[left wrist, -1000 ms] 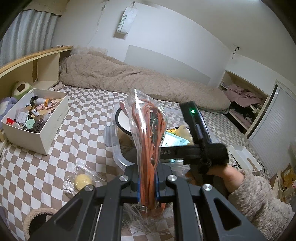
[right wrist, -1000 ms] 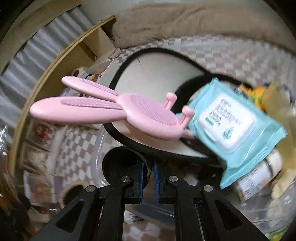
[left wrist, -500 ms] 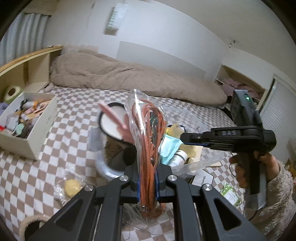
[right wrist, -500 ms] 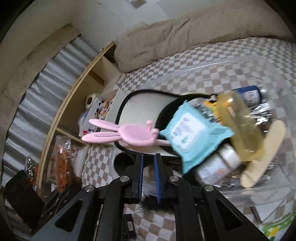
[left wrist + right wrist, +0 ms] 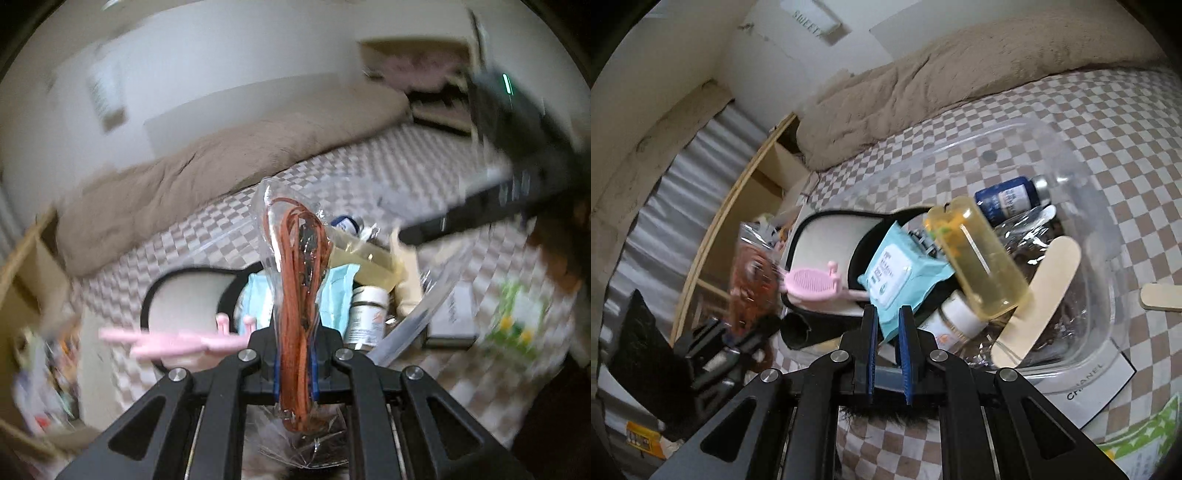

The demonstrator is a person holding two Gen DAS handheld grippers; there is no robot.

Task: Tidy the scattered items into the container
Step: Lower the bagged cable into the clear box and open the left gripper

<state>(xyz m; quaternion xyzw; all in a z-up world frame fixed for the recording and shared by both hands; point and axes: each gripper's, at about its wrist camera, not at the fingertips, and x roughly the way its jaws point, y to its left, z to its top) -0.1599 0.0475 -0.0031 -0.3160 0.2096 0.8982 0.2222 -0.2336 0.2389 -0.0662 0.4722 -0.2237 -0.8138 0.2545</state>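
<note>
Left gripper [image 5: 294, 365]: fingers clamped on a clear bag of orange cord [image 5: 297, 280], pinched low on the bag.
Bag axis: long axis runs straight away from the fingers, rounded top pointing toward the container; crumpled tail hangs behind the fingers.
Bag position: held in the air at the near left edge of the clear plastic container [image 5: 1082, 184]; seen blurred at the left in the right wrist view.
Right gripper [image 5: 886, 328]: fingers nearly together, nothing between them, above the container's near rim.
Container contents: pink bunny-shaped comb [image 5: 816, 284] lying flat on a white mirror with a black rim [image 5: 827, 236]; blue wipes pack [image 5: 901, 273]; yellow translucent bottle [image 5: 979, 258] lying tilted, long axis running from upper left to lower right; dark blue bottle [image 5: 1008, 199] on its side; white jar [image 5: 960, 317]; wooden stick [image 5: 1041, 291].
Bed [image 5: 1108, 110]: brown-and-white checked cover, carries the container.
Writing: "CHANEL" on a white card [image 5: 1097, 380] beneath the container's corner; "SWEET" partly legible on a wall sign [image 5: 816, 20].
</note>
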